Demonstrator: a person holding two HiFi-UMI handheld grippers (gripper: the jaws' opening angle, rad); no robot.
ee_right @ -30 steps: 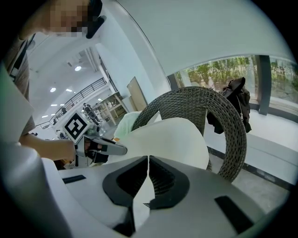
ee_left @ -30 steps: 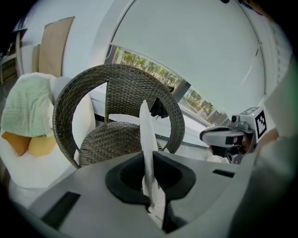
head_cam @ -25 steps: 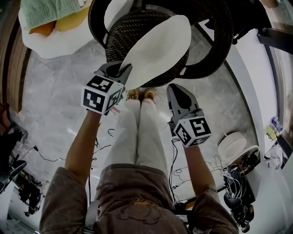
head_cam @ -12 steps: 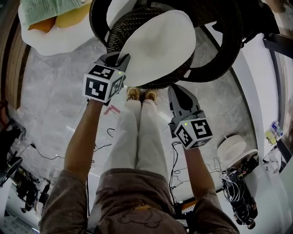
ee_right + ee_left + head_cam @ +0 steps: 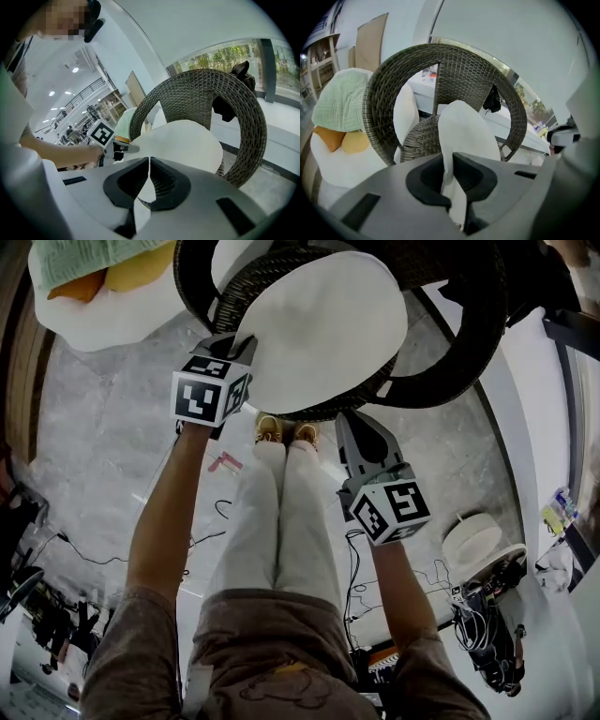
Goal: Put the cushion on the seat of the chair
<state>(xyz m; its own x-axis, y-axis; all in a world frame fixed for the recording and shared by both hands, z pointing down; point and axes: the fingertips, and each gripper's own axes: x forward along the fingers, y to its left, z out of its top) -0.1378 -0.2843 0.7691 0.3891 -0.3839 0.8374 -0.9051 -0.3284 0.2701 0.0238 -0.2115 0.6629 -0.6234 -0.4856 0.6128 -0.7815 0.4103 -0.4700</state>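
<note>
The white cushion (image 5: 323,329) lies across the wicker seat (image 5: 314,412) of the round chair (image 5: 473,343), at 12 o'clock from the person. The left hand-held gripper (image 5: 451,161) pinches the cushion's rim at its 8 o'clock edge. The right hand-held gripper (image 5: 149,161) has its jaws pressed together on nothing and sits at the cushion's 5 o'clock, just apart from it.

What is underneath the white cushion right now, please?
The woven seat shows under the cushion at its left edge. The cushion covers the rest, so whether it already rests on the seat cannot be told.
</note>
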